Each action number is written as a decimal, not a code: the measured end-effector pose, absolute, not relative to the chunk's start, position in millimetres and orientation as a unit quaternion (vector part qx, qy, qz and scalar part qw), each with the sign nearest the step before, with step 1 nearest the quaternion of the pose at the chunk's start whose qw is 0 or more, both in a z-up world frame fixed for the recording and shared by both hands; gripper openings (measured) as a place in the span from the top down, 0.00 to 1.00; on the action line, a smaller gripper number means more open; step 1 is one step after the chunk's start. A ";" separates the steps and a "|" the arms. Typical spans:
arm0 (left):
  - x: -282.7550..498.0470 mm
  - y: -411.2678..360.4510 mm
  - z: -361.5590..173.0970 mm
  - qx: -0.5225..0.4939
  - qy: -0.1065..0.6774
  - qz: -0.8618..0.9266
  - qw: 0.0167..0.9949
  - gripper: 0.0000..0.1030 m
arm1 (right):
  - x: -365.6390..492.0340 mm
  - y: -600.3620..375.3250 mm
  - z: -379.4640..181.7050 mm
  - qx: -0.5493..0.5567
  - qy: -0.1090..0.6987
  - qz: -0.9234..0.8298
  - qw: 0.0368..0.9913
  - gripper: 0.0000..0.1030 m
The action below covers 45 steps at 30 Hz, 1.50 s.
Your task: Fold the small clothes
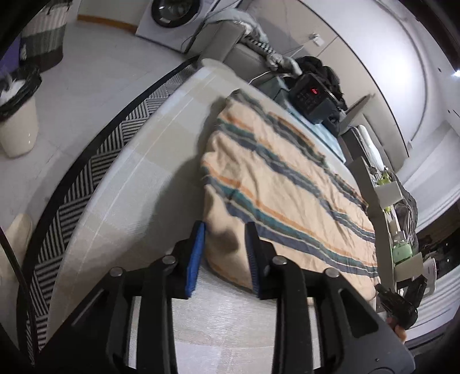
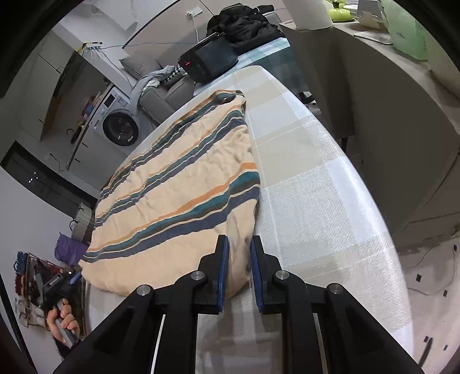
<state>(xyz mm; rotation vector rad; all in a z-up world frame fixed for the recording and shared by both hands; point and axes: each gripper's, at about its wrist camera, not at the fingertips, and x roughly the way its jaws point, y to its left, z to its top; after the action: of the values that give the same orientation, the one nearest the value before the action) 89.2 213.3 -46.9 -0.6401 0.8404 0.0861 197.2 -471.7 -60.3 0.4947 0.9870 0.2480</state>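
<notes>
A long table [image 2: 316,184] under a pale checked, textured tablecloth fills both views. Spread flat along it lies the striped garment [image 2: 178,184] — peach cloth crossed by navy, teal and orange bands, creased and apparently doubled over, with a rounded folded edge at each near corner. In the left wrist view it runs from the near end of the table toward the far end [image 1: 276,178].

Past the far end stands a washing machine [image 2: 120,129] against the wall, with a grey sofa [image 2: 161,95] beside it. On the table's far end sits a black appliance [image 2: 210,61] with a red lit display, and a heap of dark clothing [image 2: 244,26] just behind it. A white waste bin [image 1: 17,126] lined with a black bag stands on the floor, next to a black-and-white zigzag rug [image 1: 86,184].

The left gripper [image 1: 225,227] hangs over the garment's near corner, its jaws a modest gap apart, blue pads clear of the cloth — nothing pinched. The right gripper [image 2: 239,240] has its jaws narrow, set astride the garment's near corner fold; the cloth lies between the pads, though they do not visibly press it.
</notes>
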 end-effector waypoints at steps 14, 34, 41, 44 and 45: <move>79.5 149.1 -14.4 -0.221 0.400 0.023 0.889 0.46 | 161.0 -472.4 -49.5 0.188 0.436 0.077 0.877 0.88; 105.5 59.8 -52.8 -0.036 0.486 -0.047 0.872 0.18 | 174.7 -288.2 -62.1 -0.091 0.436 0.197 0.873 0.63; 83.9 106.3 -56.1 -0.051 0.478 -0.039 0.876 0.18 | 168.7 -361.4 -61.3 -0.064 0.427 0.109 0.895 0.56; 79.0 111.6 -56.2 -0.057 0.476 -0.038 0.877 0.18 | 165.7 -366.0 -60.1 -0.079 0.424 0.066 0.900 0.53; 77.3 111.3 -54.0 -0.063 0.474 -0.035 0.877 0.18 | 163.7 -368.8 -57.5 -0.072 0.423 0.068 0.901 0.53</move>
<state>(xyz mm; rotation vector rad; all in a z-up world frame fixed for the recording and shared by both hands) 77.3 111.3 -54.0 -0.1306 0.9896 -0.0739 163.7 -368.8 -57.5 -0.1483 0.8745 0.1397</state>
